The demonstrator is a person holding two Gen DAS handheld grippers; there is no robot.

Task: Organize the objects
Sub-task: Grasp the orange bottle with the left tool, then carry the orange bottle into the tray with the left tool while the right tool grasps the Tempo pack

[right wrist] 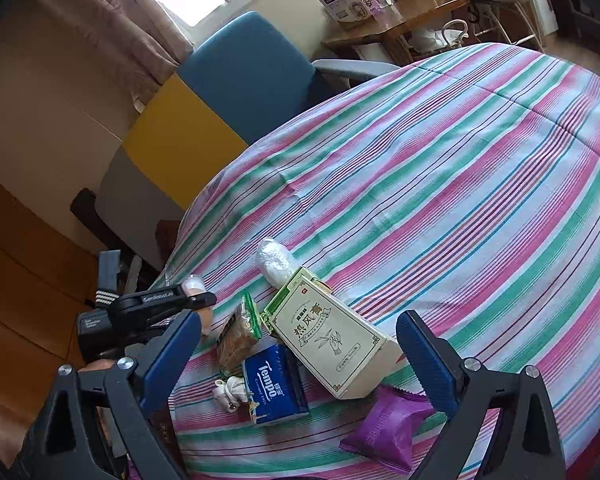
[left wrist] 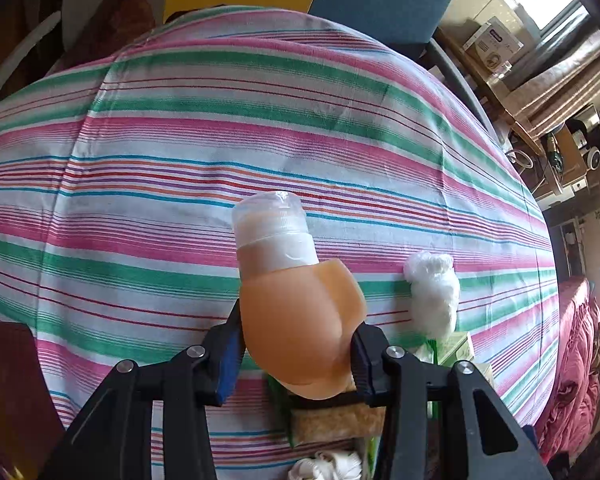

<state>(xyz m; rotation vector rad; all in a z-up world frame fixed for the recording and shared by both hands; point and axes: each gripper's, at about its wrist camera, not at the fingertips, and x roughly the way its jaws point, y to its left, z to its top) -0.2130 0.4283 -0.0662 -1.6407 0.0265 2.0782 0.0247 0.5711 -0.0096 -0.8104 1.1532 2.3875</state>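
My left gripper [left wrist: 298,328] is shut on a soft orange squeeze bottle [left wrist: 300,320] with a clear cap, its pads pressing into the sides so they dent. The cap points away from the camera. The right wrist view shows this gripper [right wrist: 204,304] at the table's left edge, with the bottle's cap [right wrist: 192,282] poking out. My right gripper [right wrist: 300,320] is open above a cluster of things: a cream and green box [right wrist: 328,332], a blue tissue pack [right wrist: 274,384], a purple snack packet [right wrist: 384,428], a brown cracker packet [right wrist: 238,336], a white wrapped bundle [right wrist: 276,260] and a small white cord bundle [right wrist: 230,392].
A round table under a pink, green and white striped cloth [left wrist: 220,120] holds everything. A blue chair [right wrist: 248,68] stands at its far side, next to a yellow panel [right wrist: 180,140]. Beyond is a wooden side table [right wrist: 400,28] with boxes.
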